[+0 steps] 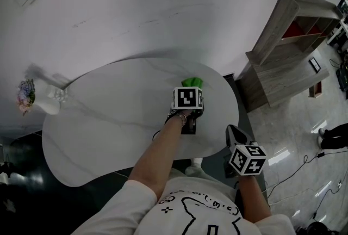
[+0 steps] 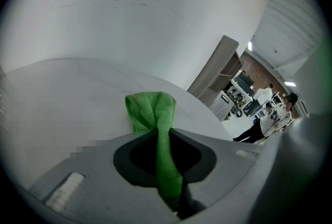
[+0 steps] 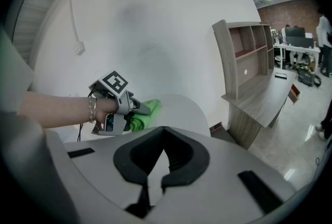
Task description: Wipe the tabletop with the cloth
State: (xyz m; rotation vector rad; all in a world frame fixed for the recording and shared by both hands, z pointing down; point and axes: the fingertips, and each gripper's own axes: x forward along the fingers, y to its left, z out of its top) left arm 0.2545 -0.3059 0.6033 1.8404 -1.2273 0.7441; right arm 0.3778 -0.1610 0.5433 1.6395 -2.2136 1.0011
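A green cloth (image 1: pixel 192 82) lies bunched on the far right part of the white oval table (image 1: pixel 109 119). My left gripper (image 1: pixel 191 89) is over the table, shut on the cloth. In the left gripper view the cloth (image 2: pixel 155 114) runs as a pinched strip between the jaws of the left gripper (image 2: pixel 162 137), and its free end rests on the tabletop (image 2: pixel 62 93). My right gripper (image 1: pixel 232 131) hangs off the table's right edge, near my body. Its jaws meet at the tips with nothing between them (image 3: pixel 164 129). The right gripper view shows the left gripper (image 3: pixel 136 108) holding the cloth (image 3: pixel 148 114).
A white vase (image 1: pixel 51 104) with flowers (image 1: pixel 25 95) stands at the table's far left edge. A wooden shelf unit (image 1: pixel 288 49) stands against the wall to the right. Cables (image 1: pixel 304 160) lie on the glossy floor. People (image 2: pixel 270 109) are far off in the room.
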